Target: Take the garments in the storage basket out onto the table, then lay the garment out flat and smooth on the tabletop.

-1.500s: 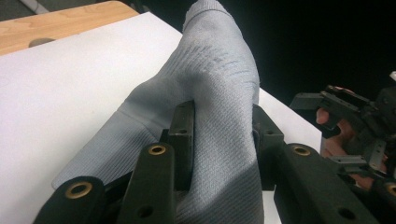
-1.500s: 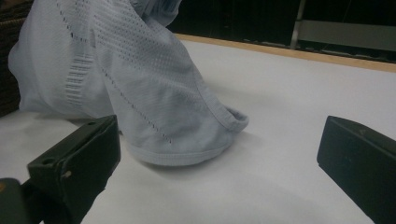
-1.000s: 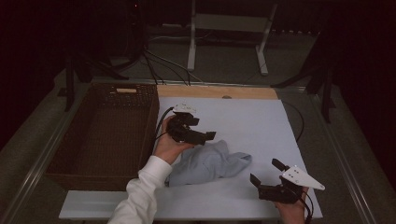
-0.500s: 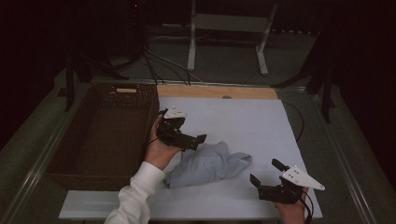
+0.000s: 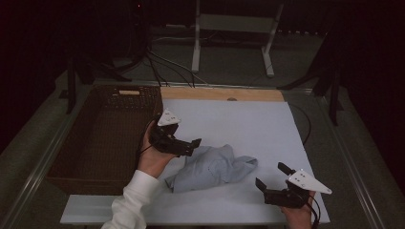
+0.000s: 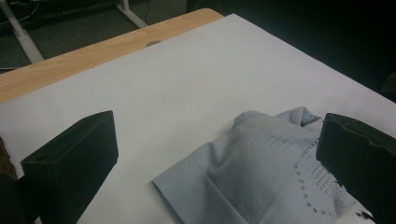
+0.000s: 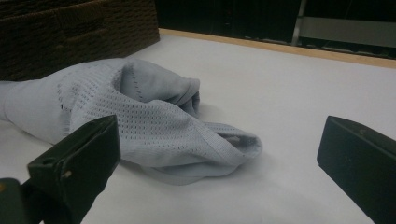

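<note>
A crumpled light blue mesh garment [image 5: 215, 167] lies on the white table sheet [image 5: 239, 124], near its front middle. My left gripper [image 5: 191, 145] hovers just left of the garment, beside the basket, jaws pointing right. Its jaws have just been opening and now stand wide with nothing gripped. In the left gripper view the garment [image 6: 261, 172] lies below and beyond the left gripper [image 6: 215, 140]. My right gripper [image 5: 272, 175] rests open near the front right corner, apart from the cloth. From the right gripper [image 7: 219, 154], the garment [image 7: 154, 116] lies ahead to the left.
A dark wicker basket [image 5: 105, 138] stands at the table's left, also seen as the basket [image 7: 70, 32] behind the cloth. A wooden strip [image 5: 219, 94] borders the far edge. Stand legs and cables lie on the floor beyond.
My left hand has drawn leftward, away from the garment and toward the basket. The garment and the right gripper have stayed put.
</note>
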Available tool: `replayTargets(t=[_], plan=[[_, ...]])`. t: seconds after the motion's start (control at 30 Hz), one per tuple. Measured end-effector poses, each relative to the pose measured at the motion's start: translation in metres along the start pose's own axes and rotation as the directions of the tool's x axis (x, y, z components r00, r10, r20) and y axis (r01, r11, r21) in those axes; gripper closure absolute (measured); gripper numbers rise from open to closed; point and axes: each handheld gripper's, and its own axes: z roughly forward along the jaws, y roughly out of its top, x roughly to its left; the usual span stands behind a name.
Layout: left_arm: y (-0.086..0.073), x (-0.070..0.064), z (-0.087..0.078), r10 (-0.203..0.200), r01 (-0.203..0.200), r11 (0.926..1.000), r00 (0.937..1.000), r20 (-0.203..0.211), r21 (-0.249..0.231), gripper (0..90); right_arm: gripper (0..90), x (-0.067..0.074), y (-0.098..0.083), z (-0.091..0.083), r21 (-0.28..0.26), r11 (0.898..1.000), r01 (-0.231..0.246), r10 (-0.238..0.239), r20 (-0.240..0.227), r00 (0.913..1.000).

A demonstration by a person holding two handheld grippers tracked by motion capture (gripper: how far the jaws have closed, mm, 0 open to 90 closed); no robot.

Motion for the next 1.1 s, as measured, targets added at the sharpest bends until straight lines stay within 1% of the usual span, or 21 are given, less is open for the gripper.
replayTargets(t=[0.07, 0.13, 0.3, 0.4, 0.5, 0.73, 0.83, 1.0, 1.1], plan=[[-0.001, -0.001, -0.003, 0.009, -0.009, 0.9999, 0.9999, -0.008, -0.007, 0.1, 0.0, -0.001, 0.0, 0.0, -0.001, 1.0, -0.002, 0.002, 0.001, 1.0], [-0.002, -0.002, -0.007, 0.009, -0.009, 0.9997, 0.9999, -0.01, -0.02, 0.1, 0.0, -0.001, 0.0, 0.0, -0.001, 1.0, -0.005, 0.005, 0.001, 1.0], [-0.009, -0.001, -0.011, 0.012, -0.013, 0.9997, 0.9997, -0.021, -0.019, 0.1, 0.0, 0.0, 0.0, 0.0, 0.0, 1.0, -0.001, 0.001, 0.0, 1.0], [-0.016, 0.002, -0.014, -0.001, 0.001, 0.9997, 0.9998, -0.021, -0.025, 0.1, 0.0, 0.0, 0.0, 0.0, 0.002, 1.0, 0.0, 0.0, 0.001, 1.0], [-0.019, 0.002, -0.018, -0.006, 0.005, 0.9995, 0.9995, -0.031, -0.031, 0.2, 0.0, -0.001, 0.0, 0.0, 0.002, 1.0, -0.001, 0.001, 0.002, 1.0], [-0.025, 0.002, -0.029, -0.011, 0.009, 0.9989, 0.999, -0.044, -0.046, 0.2, 0.0, 0.0, 0.0, 0.001, 0.007, 1.0, -0.001, 0.001, 0.001, 1.0], [-0.028, 0.002, -0.032, -0.004, 0.002, 0.9991, 0.9984, -0.056, -0.043, 0.2, 0.0, -0.001, 0.0, 0.001, 0.006, 1.0, -0.004, 0.004, 0.002, 1.0], [-0.033, 0.003, -0.037, -0.015, 0.012, 0.9986, 0.9981, -0.06, -0.051, 0.2, 0.0, -0.001, -0.001, 0.0, 0.007, 1.0, -0.003, 0.003, 0.0, 1.0], [-0.036, 0.003, -0.038, -0.016, 0.013, 0.9986, 0.9981, -0.059, -0.051, 0.2, 0.0, -0.001, -0.001, 0.002, 0.008, 1.0, 0.001, -0.001, 0.001, 1.0]])
